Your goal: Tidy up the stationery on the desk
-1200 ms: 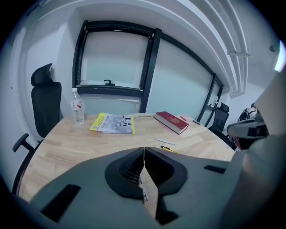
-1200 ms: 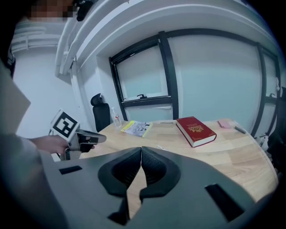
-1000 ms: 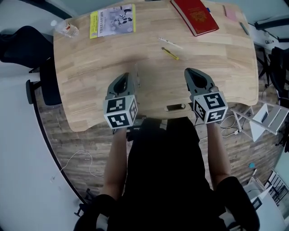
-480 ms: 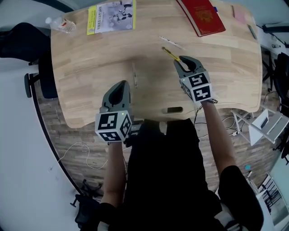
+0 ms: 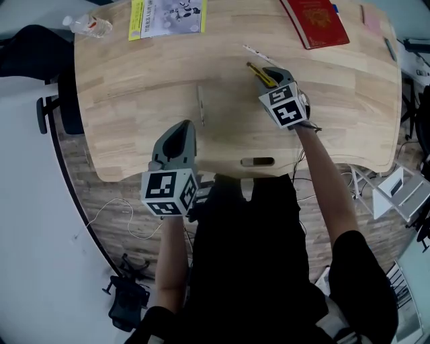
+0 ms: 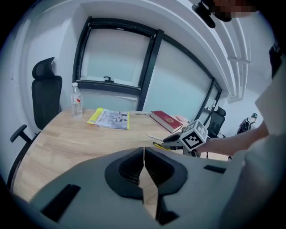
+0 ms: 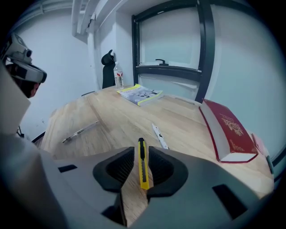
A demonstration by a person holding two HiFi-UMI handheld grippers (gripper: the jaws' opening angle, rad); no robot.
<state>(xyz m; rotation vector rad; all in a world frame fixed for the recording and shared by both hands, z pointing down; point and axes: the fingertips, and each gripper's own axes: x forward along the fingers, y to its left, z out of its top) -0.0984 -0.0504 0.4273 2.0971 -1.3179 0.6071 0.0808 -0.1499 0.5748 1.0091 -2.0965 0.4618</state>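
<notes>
Wooden desk [image 5: 134,101], viewed from above. Your right gripper [image 7: 142,150] straddles the yellow utility knife [image 7: 142,169], which lies flat right of the desk's centre. Its 2 jaws have just been opening and stand apart, with the knife between them and the pads not clamping it. Your left gripper [image 6: 144,154] hovers at the near edge, jaws together on nothing. Farther back lie 1 white pen [image 5: 255,52], 1 red book [image 5: 316,21] and 1 magazine [image 5: 168,17].

One bottle [image 5: 87,25], one booklet [image 5: 168,17], one red book [image 5: 316,20], one yellow knife [image 5: 256,71], one white pen [image 5: 255,51]
</notes>
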